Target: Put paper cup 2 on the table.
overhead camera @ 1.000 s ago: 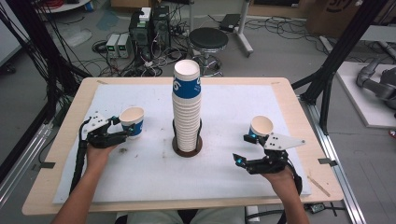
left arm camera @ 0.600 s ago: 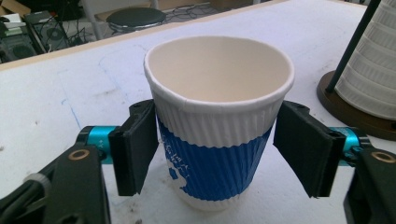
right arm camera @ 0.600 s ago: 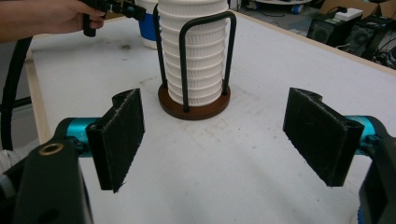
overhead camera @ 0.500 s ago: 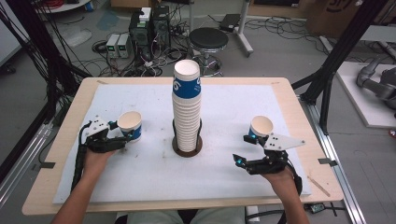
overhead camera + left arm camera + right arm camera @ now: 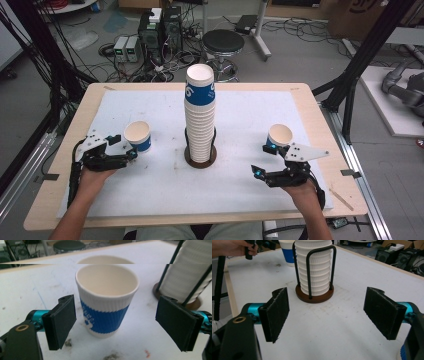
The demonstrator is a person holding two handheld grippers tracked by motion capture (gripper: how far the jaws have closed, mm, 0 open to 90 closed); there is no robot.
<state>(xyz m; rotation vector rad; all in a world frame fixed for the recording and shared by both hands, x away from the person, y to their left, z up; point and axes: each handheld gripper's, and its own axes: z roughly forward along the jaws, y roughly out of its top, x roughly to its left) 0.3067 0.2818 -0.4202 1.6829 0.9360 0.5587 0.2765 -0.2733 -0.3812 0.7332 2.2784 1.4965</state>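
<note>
A white paper cup with a blue band point(image 5: 137, 136) point(image 5: 107, 302) stands upright on the white mat at the left. My left gripper point(image 5: 125, 149) point(image 5: 120, 322) has just been opening; its pads point(image 5: 62, 320) sit either side of the cup without touching it. A tall stack of the same cups point(image 5: 200, 112) point(image 5: 314, 267) rises in a black wire holder on a round wooden base point(image 5: 200, 157) at the middle. A second cup point(image 5: 280, 136) stands at the right, just beyond my right gripper point(image 5: 263, 160) point(image 5: 330, 312), which is open with nothing between its jaws.
The white mat point(image 5: 240, 190) covers most of the wooden table point(image 5: 310, 100). Beyond the far edge stand a black stool point(image 5: 223, 42), electronics boxes and cables on the floor. Black frame posts point(image 5: 350, 85) rise at both sides.
The left gripper let go of the left cup, its jaws spreading wide, and the hand drew back slightly toward the near left. The right gripper and its cup stayed still.
</note>
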